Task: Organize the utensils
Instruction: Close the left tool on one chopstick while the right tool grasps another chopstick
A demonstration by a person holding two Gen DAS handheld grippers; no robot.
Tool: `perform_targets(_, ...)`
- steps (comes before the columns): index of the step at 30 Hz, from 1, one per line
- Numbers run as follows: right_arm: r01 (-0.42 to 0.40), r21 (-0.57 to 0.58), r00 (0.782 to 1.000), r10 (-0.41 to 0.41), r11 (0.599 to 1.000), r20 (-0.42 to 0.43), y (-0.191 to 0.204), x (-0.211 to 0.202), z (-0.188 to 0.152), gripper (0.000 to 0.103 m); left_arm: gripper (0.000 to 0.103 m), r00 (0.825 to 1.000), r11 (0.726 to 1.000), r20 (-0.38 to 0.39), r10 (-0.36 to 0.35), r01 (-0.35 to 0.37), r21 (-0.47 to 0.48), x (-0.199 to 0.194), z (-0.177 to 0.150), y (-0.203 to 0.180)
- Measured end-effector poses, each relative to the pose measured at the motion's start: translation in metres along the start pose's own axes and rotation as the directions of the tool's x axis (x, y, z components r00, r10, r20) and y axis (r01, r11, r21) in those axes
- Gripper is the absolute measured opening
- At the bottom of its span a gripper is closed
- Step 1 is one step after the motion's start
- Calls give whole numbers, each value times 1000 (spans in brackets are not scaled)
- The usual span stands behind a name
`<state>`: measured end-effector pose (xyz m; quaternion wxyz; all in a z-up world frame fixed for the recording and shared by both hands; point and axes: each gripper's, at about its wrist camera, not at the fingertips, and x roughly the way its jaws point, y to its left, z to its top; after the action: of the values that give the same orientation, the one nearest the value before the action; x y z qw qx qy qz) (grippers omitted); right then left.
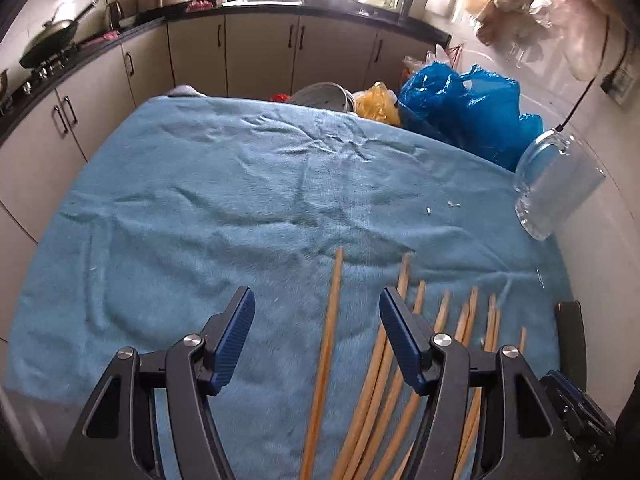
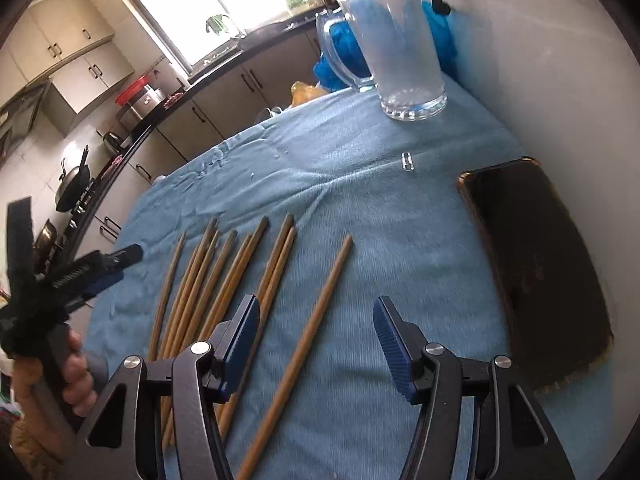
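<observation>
Chopsticks [image 2: 224, 280] lie loose on blue towel [image 2: 360, 184], wooden, fanned out approx. side by side, tips pointing toward far edge of towel. One single chopstick [image 2: 304, 344] lies apart from the bunch, on the side nearer the phone [image 2: 536, 272]. Phone is dark, face up, at towel edge by the white wall. Glass mug [image 2: 396, 48] stands upright on towel beyond the chopsticks, near far corner, handle toward the window side; looks empty. Small paper clip [image 2: 407, 160] on towel betw. mug and phone. R gripper [image 2: 316, 332] hangs over the towel, jaws part open, nothing clamped; single chopstick runs through the gap betw. the blue pads w/o touching either, as far as visible. L gripper [image 1: 316, 320] also over towel, jaws part open, nothing gripped; leftmost chopstick [image 1: 324, 360] lies betw. its pads, rest of bunch passes under or beside the R-hand pad [image 1: 396, 332]. In R wrist view the L gripper shows at the bunch's far side from the phone, held by a hand [image 2: 76, 376]. Blue plastic bag [image 1: 464, 108] sits past the towel's far edge, behind mug.
</observation>
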<state>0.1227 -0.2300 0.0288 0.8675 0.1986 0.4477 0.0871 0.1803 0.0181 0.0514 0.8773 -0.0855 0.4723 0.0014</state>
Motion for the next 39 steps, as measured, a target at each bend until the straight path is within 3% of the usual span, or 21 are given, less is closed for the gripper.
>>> perform_targets(6, -51, 48, 997, 54, 998, -63, -2, 19, 17, 58, 56, 998, 999, -62, -24, 21, -46, 28, 6, -3)
perform_targets(9, -36, 28, 996, 39, 999, -83, 3, 27, 17, 52, 54, 997, 999, -73, 2, -6, -46, 38, 5, -4)
perform_targets(15, -8, 6, 994, 9, 1000, -110, 9, 41, 19, 51, 51, 996, 999, -79, 43, -44, -6, 47, 8, -13)
perform_targets(16, 4, -2, 994, -4, 1000, -107, 11, 42, 20, 50, 40, 995, 998, -79, 55, -55, 4, 48, 8, -15)
perform_targets(17, 16, -4, 994, -16, 1000, -109, 13, 43, 23, 46, 20, 993, 996, -78, 88, -86, 27, 48, 8, -18)
perform_targets(19, 44, -12, 992, -45, 999, -116, 14, 48, 26, 35, 6, 989, 991, -83, 125, -119, 68, 48, 6, -21)
perform_targets(21, 103, -51, 987, -108, 993, -123, 21, 52, 28, 10, 6, 989, 992, -100, 106, -99, 80, 45, 2, -20)
perform_targets(25, 130, -83, 980, -141, 988, -142, 23, 48, 24, 8, 6, 987, 999, -159, 40, -36, 27, 33, -12, -11)
perform_targets(30, 93, -69, 977, -104, 993, -186, 16, 29, 1, 7, 6, 978, 999, -207, -31, 28, -16, 6, -45, 1)
perform_targets(35, 46, -23, 972, -50, 999, -228, 3, 2, -35, 7, 5, 977, 994, -188, -104, 109, 15, -34, -92, 8)
perform_targets(39, 32, -31, 969, -39, 999, -244, 4, -16, -62, 7, 6, 976, 989, -184, -121, 134, 59, -58, -131, 17)
